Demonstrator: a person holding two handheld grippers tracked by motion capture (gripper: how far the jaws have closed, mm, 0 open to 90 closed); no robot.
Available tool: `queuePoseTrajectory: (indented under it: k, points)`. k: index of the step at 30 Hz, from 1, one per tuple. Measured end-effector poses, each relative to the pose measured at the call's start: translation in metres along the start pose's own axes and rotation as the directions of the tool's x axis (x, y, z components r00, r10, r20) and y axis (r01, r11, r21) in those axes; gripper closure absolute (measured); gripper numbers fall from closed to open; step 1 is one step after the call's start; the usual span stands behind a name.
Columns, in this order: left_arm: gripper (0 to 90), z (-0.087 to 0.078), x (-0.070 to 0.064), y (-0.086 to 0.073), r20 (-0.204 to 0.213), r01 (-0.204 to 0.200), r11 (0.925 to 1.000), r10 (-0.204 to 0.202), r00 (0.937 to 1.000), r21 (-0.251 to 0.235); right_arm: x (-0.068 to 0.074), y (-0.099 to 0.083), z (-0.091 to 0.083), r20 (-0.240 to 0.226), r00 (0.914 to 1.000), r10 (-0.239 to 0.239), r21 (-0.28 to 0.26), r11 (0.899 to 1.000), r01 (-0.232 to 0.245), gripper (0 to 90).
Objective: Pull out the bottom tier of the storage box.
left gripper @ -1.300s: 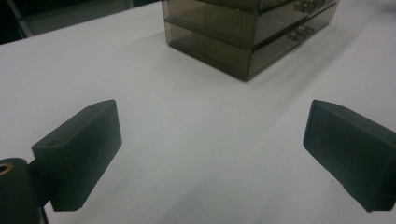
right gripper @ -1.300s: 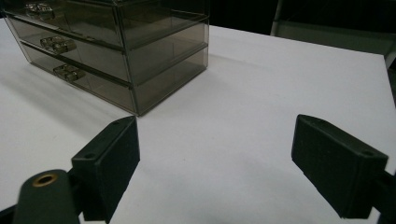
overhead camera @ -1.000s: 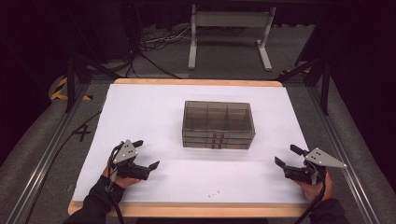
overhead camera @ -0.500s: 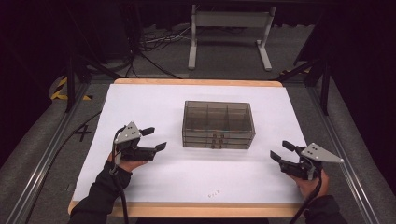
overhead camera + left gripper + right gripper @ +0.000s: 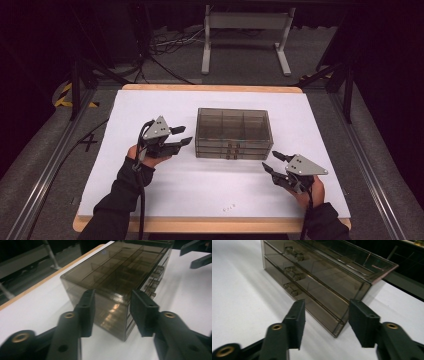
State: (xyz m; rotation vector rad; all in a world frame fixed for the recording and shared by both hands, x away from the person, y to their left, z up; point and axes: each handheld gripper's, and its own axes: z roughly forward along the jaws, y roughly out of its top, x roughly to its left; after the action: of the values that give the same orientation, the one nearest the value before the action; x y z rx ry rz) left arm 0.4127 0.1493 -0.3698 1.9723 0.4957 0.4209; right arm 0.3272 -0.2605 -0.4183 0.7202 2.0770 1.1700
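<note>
While the drawer box (image 5: 234, 133) sits mid-table (image 5: 150, 200) on the white sheet, the left gripper (image 5: 181, 136) hovers just beside its left end, jaws wide apart and empty. The right gripper (image 5: 273, 161) hangs near the box's front right corner, jaws likewise spread, gripping nothing. Three small knobs (image 5: 293, 272) line the box's front.

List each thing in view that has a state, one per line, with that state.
Smoky translucent plastic drawer box: upright on the white table sheet, all three drawers shut.
Left gripper: open, holding nothing, beside the box's left end.
Right gripper: open, holding nothing, near the box's front right corner.
</note>
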Motion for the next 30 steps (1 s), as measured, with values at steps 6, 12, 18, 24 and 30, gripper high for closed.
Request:
queuePoseTrajectory:
  k: [6, 12, 18, 24, 30]
  points:
    - [79.0, 0.013, 0.002, 0.012, 0.068, -0.036, 0.9984, 0.033, 0.9971, 0.043, 0.011, 0.007, 0.010, -0.025, 0.9981, -0.056, 0.031, 0.998, 0.057, 66.2]
    - [86.2, 0.027, 0.001, 0.020, 0.083, -0.092, 0.9903, 0.084, 0.9930, 0.103, 0.026, 0.013, 0.020, -0.030, 0.9912, -0.129, 0.048, 0.990, 0.130, 76.7]
    - [87.6, 0.034, 0.003, 0.020, 0.090, -0.096, 0.9866, 0.085, 0.9924, 0.132, 0.035, 0.016, 0.029, -0.027, 0.9843, -0.174, 0.061, 0.983, 0.176, 79.9]
    - [87.8, 0.033, 0.007, 0.016, 0.101, -0.053, 0.9922, 0.042, 0.9940, 0.113, 0.050, 0.019, 0.048, 0.007, 0.9655, -0.260, 0.080, 0.963, 0.259, 75.4]
    - [89.3, 0.035, 0.008, 0.014, 0.099, -0.039, 0.9943, 0.029, 0.9947, 0.099, 0.070, 0.020, 0.066, 0.048, 0.9154, -0.400, 0.129, 0.911, 0.391, 71.4]
